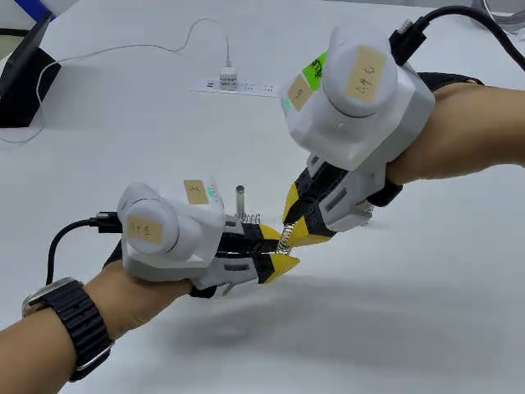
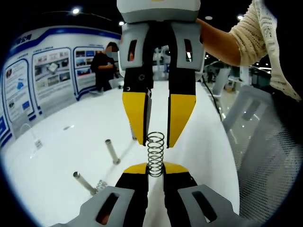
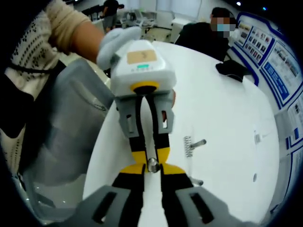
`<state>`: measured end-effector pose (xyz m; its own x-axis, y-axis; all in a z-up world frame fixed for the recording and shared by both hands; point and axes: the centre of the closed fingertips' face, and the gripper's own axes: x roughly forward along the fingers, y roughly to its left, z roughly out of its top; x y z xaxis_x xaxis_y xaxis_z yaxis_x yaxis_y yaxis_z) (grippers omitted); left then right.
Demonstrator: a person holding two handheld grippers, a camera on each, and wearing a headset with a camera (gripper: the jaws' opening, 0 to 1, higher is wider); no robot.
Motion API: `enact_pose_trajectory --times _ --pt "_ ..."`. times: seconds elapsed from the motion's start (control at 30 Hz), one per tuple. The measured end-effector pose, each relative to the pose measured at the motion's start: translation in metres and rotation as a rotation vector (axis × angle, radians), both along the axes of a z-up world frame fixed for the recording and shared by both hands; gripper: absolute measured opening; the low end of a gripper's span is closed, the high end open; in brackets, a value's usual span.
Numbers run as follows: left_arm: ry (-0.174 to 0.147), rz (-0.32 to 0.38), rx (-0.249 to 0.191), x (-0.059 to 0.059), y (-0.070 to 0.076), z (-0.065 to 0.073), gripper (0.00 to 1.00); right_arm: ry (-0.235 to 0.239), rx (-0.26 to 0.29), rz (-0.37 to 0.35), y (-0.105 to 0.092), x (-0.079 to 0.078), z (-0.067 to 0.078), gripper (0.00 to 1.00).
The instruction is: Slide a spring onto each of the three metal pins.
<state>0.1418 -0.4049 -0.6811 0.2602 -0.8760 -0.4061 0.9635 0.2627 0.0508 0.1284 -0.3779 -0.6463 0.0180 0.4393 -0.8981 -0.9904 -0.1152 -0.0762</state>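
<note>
A small metal spring [image 1: 284, 238] hangs above the white table between my two grippers. My left gripper [image 1: 277, 248] comes in from the lower left, shut on the spring's lower end [image 2: 155, 161]. From the upper right, my right gripper [image 1: 297, 230] pinches the other end; its yellow fingers [image 2: 136, 111] flank the spring's top. In the right gripper view the spring [image 3: 152, 164] is seen end-on between my own tips [image 3: 152, 170]. One upright pin [image 1: 239, 199] stands just behind, with loose springs [image 1: 250, 218] at its foot. Two pins [image 2: 112, 151] [image 2: 83, 182] show on the table.
A white power strip [image 1: 234, 84] with a plugged charger and cable lies at the far middle of the table [image 1: 394, 312]. A dark object [image 1: 25, 70] sits at the far left edge. People [image 3: 213, 33] stand and sit beyond the table.
</note>
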Motion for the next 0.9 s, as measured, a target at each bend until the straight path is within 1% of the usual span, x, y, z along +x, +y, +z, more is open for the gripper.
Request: enact_pose_trajectory --times 0.2,0.37,0.5,0.73,0.9 --pt "-0.002 0.004 -0.002 0.0011 0.0005 0.0007 0.11 0.007 0.005 -0.009 0.0015 0.0002 -0.0033 0.14" --pt "-0.004 0.004 -0.004 0.0010 -0.0001 0.0020 0.11 0.012 -0.004 -0.007 0.0018 0.0005 -0.0077 0.14" --pt "-0.005 0.005 -0.003 0.0011 -0.0002 0.0025 0.11 0.019 -0.002 -0.014 0.0022 0.0013 -0.0084 0.14" --pt "-0.008 0.007 -0.001 0.0015 -0.0009 0.0024 0.11 0.017 -0.003 -0.017 0.0031 0.0018 -0.0083 0.12" --pt "-0.013 0.019 -0.009 0.0038 -0.0006 0.0041 0.12 0.013 0.001 -0.024 0.0028 0.0040 -0.0072 0.12"
